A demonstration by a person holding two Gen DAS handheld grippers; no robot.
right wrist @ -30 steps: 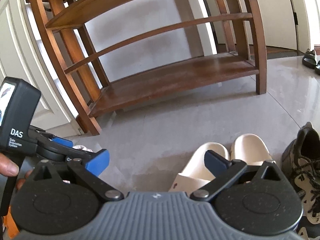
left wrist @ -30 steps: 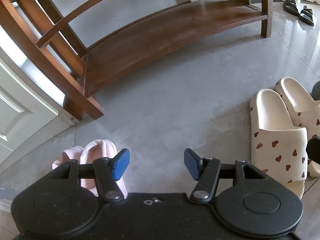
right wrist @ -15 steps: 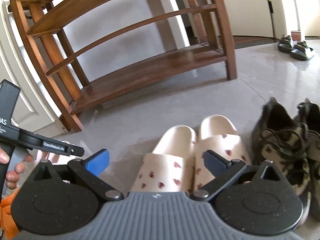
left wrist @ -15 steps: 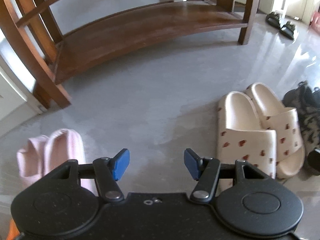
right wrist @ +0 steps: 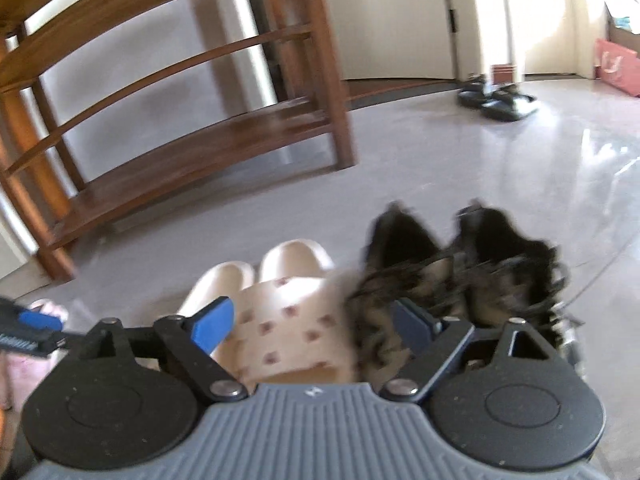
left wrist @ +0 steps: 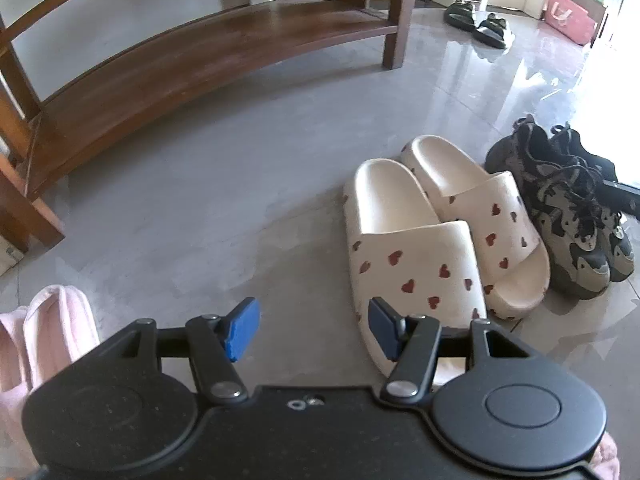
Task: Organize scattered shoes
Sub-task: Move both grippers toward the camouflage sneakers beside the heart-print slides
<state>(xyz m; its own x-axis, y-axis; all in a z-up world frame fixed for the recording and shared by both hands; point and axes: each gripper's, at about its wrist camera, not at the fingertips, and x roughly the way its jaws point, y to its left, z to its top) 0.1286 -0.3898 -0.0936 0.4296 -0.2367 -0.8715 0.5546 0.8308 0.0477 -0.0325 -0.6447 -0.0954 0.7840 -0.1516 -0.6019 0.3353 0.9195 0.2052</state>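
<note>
1. Left wrist view: left gripper (left wrist: 312,328) hangs over bare grey floor (left wrist: 208,208), its jaws wide apart with nothing between them.
2. Cream heart-print slippers (left wrist: 432,232) lie side by side to the right of the jaws, the nearer one just beside the right blue pad.
3. Dark camouflage sneakers (left wrist: 568,208) sit touching the slippers' right side.
4. Pink fluffy slippers (left wrist: 48,332) lie at the near left edge, partly hidden by the gripper body.
5. A wooden shoe rack (left wrist: 208,52) stands far across the floor, its bottom shelf bare; black sandals (left wrist: 476,24) rest far right, beyond the rack's leg.
6. Right wrist view, blurred: right gripper (right wrist: 312,324) is above the shoes, jaws closing but not pressing on anything.
7. The right cream slipper shows between the pads; the right pad sits in front of the left sneaker.
8. The left gripper's tip pokes in at the near left.
</note>
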